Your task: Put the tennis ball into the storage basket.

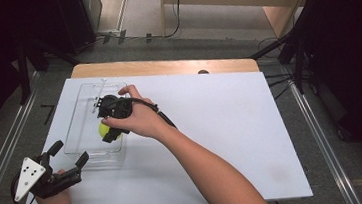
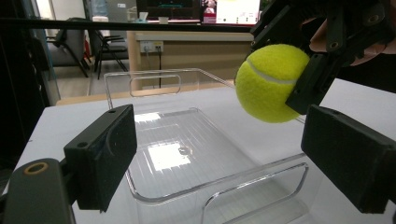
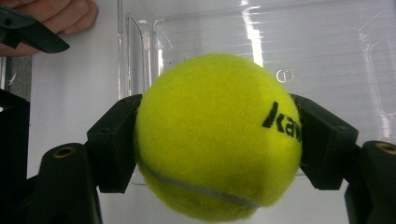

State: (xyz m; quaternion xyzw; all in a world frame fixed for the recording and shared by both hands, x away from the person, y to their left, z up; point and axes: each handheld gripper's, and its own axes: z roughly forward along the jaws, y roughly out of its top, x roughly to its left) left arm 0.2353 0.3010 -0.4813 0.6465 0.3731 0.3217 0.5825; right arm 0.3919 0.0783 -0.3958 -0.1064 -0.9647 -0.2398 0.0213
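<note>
Your right gripper (image 1: 107,132) clamps the tennis ball (image 1: 105,131) directly above the clear tray (image 1: 80,111) near the table's left edge; lower it straight down. Your left gripper (image 1: 68,152) waits wide open at the tray's near end.

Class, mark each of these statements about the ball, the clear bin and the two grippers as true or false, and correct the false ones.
1. The right gripper clamps a yellow tennis ball. True.
2. The ball lies on the floor of the clear bin. False: it is held above the bin, between the jaws.
3. The left gripper is open. True.
4. The left gripper grips the bin's wall. False: in the left gripper view its jaws stand apart at the near end, closed on nothing.
5. The bin holds a second ball. False: its floor is bare.
</note>
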